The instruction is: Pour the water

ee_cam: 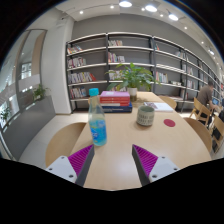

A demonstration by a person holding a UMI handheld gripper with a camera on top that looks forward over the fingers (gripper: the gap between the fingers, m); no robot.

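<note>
Library-like room: long bookshelves across the back wall, wood table running ahead of me.

Water bottle stands upright on the table, clear blue with a blue cap on, just beyond my left finger and a little to its outer side, not between the fingers. My gripper is spread wide, nothing in it; both pads face bare tabletop.

Farther on, to the right of the bottle, sits a squat dark mug-like vessel, my likely target for the pour, though I cannot see inside it. Behind the bottle, a stack of books; behind that, a potted plant. A small red disc lies right of the vessel. Chairs at the right end, a person partly visible there.

Step in hand, as I judge it: reach and grasp. I should swing left to centre the bottle between the fingers, come in level, and close on the body below the shoulder, low enough that it won't tip. The cap looks on; that may need dealing with before any water flows.
</note>
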